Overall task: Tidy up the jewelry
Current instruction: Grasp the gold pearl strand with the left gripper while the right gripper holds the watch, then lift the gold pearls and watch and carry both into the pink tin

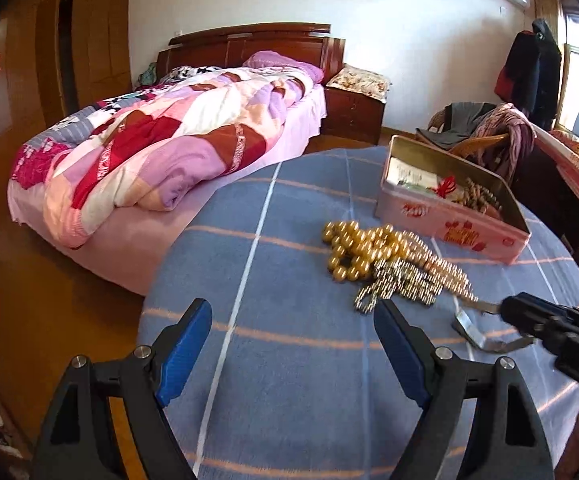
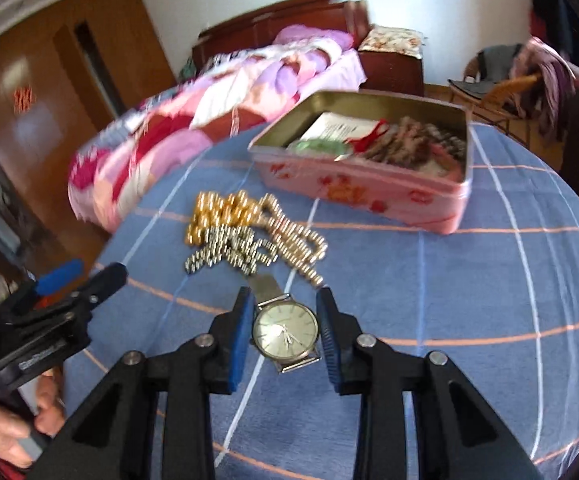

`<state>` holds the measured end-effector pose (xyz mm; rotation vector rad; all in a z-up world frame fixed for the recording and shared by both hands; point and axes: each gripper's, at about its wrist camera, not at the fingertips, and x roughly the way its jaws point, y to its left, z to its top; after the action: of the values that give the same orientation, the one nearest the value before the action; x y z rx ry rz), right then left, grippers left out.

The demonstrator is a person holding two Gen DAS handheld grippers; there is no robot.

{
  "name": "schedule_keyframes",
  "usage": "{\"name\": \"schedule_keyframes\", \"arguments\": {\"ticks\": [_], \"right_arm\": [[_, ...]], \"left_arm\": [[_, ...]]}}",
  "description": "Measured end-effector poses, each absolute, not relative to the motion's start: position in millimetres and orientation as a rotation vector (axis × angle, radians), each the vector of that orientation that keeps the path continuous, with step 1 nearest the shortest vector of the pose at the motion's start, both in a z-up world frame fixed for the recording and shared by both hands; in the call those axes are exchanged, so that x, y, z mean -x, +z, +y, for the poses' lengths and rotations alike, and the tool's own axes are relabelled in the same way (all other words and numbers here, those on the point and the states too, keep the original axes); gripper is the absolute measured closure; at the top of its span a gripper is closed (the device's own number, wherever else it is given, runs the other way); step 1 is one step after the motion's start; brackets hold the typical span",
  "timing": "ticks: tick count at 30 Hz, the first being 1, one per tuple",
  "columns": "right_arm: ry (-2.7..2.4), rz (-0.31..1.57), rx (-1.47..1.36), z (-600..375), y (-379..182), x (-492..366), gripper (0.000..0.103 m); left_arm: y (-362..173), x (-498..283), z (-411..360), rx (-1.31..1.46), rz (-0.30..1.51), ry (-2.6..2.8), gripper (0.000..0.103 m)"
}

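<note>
A silver wristwatch (image 2: 287, 330) with a pale dial sits between the blue pads of my right gripper (image 2: 285, 300); the jaws stand close on both sides of its case and seem to hold it. In the left wrist view the watch's band (image 1: 471, 330) hangs from the right gripper at the right. A pile of gold and silver bead necklaces (image 1: 389, 264) lies on the blue cloth; it also shows in the right wrist view (image 2: 245, 236). A pink tin box (image 1: 455, 224) holding jewelry stands behind it, also in the right wrist view (image 2: 365, 192). My left gripper (image 1: 293, 312) is open and empty, just short of the beads.
The round table carries a blue striped cloth (image 1: 297, 380). A bed with a patchwork quilt (image 1: 161, 140) stands at the left beyond the table's edge. A chair with clothes (image 1: 485, 132) stands behind the box.
</note>
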<state>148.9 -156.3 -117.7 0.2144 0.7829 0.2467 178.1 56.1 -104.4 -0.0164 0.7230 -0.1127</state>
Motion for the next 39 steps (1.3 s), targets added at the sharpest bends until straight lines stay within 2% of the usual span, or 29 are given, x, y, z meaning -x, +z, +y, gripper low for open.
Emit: {"name": "schedule_keyframes", "arguments": {"ticks": [6, 12, 14, 16, 17, 19, 39], "right_arm": [[0.173, 0.674, -0.258, -178, -98, -143, 0.068], [0.145, 0.726, -0.267, -198, -112, -152, 0.068], [0.132, 0.735, -0.279, -206, -116, -151, 0.068], [0.127, 0.737, -0.288, -213, -119, -150, 0.068], [0.126, 0.737, -0.296, -215, -120, -151, 0.068], [0.128, 0.741, -0.31, -217, -123, -154, 0.068], [0.132, 0.875, -0.297, -233, -139, -134, 0.065]], "left_arm": [[-101, -218, 39, 0.03, 0.709, -0.173, 0.02], [-115, -260, 9, -0.015, 0.771, -0.202, 0.02], [-126, -267, 1, -0.05, 0.818, -0.199, 0.033], [-132, -270, 2, 0.019, 0.848, -0.272, 0.057], [-132, -269, 2, 0.029, 0.847, -0.283, 0.061], [-131, -268, 4, 0.046, 0.842, -0.294, 0.083], [-90, -198, 31, 0.181, 0.654, -0.362, 0.084]]}}
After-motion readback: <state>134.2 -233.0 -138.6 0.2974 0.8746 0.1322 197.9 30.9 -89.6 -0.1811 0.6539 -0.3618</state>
